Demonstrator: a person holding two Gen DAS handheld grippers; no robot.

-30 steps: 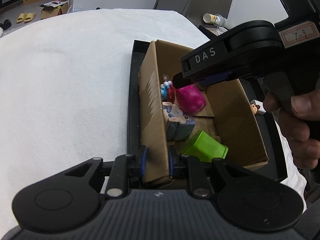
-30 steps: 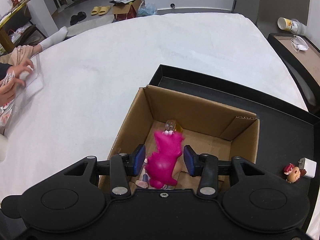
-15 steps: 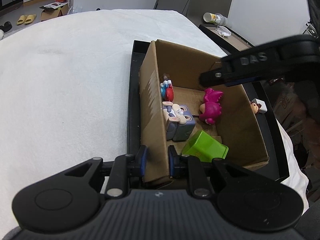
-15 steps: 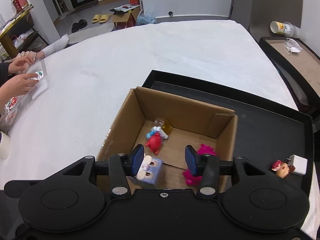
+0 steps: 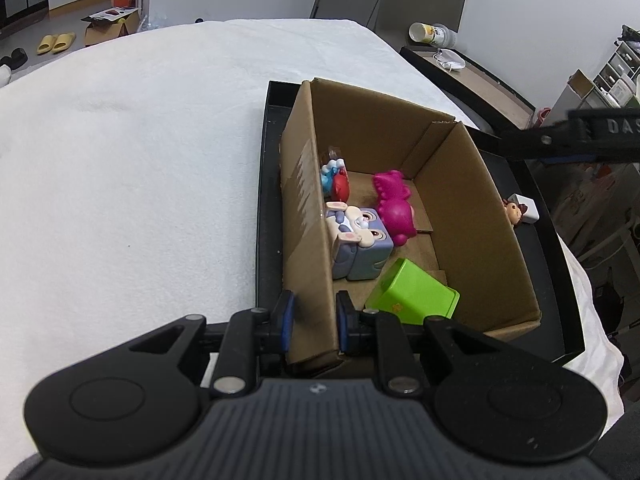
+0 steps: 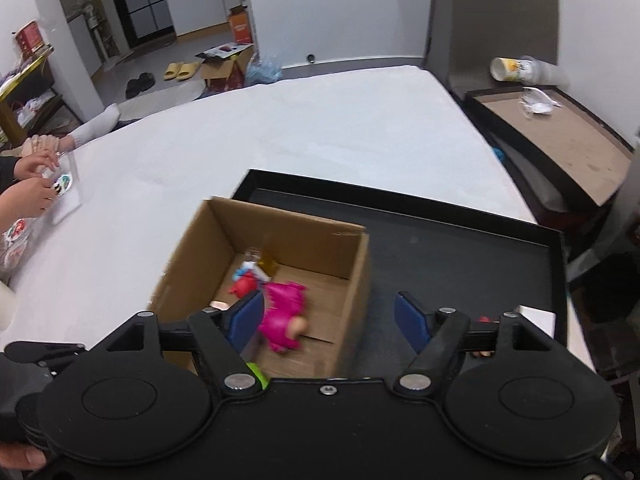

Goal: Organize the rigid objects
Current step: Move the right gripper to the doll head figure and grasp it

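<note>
Two grippers: left gripper [image 5: 311, 322] clamps the box [image 5: 308, 216] wall; right gripper [image 6: 328, 316] fingers apart above the pink toy [image 6: 282, 314].

We see a cardboard box [image 5: 460, 208] standing in a tray [image 5: 554, 280] on the table [image 5: 140, 160], centre right of the left wrist frame. In it lie a dinosaur toy [image 5: 394, 206], a cube toy [image 5: 360, 240] to its left, and a cup [image 5: 412, 294] lower down. A small figure [image 5: 520, 210] sits in the tray, right of the box.
</note>
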